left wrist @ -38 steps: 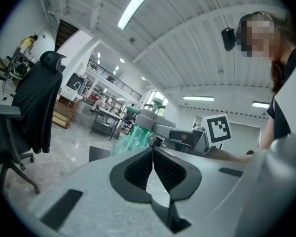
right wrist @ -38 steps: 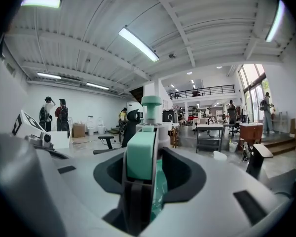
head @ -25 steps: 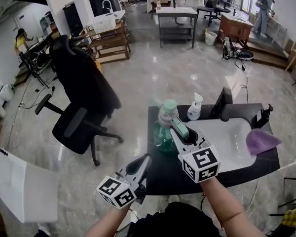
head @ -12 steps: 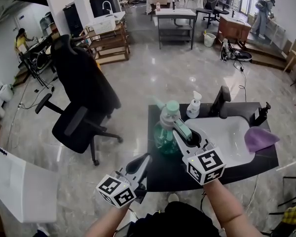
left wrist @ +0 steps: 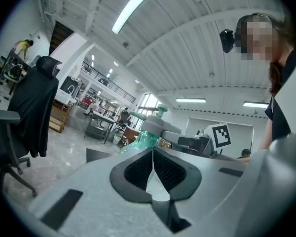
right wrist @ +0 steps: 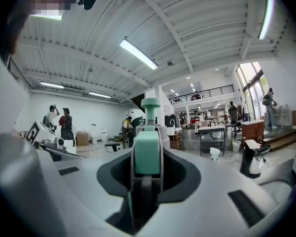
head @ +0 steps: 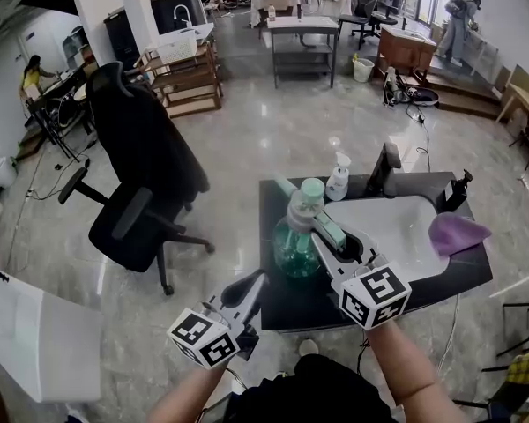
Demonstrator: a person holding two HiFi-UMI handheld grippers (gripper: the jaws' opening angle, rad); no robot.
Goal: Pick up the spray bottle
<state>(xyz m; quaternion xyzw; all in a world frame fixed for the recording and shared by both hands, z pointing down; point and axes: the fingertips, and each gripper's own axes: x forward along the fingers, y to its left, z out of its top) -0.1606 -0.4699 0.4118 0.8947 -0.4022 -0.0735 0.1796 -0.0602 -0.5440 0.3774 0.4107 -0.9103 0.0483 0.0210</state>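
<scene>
"Has the person got it yet?"

"The right gripper (head: pixel 324 230) is pinching the bottle (head: pixel 295 245) by its mint head, at the counter's (head: pixel 282 300) left end, beside the sink (head: pixel 410 236). I can't tell if it's clear of the top. I'd say the lift is what's left."

"And the left gripper (head: pixel 254 285)?"

"Pressed together and empty, going by its own view. Only the right gripper view shows the jaws on the head."

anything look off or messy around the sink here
Nothing looks spilled or broken. The one untidy thing is the purple cloth, bunched on the right rim of the sink rather than laid flat. The spray bottle looks upright, clamped at its head in the right gripper.
</scene>
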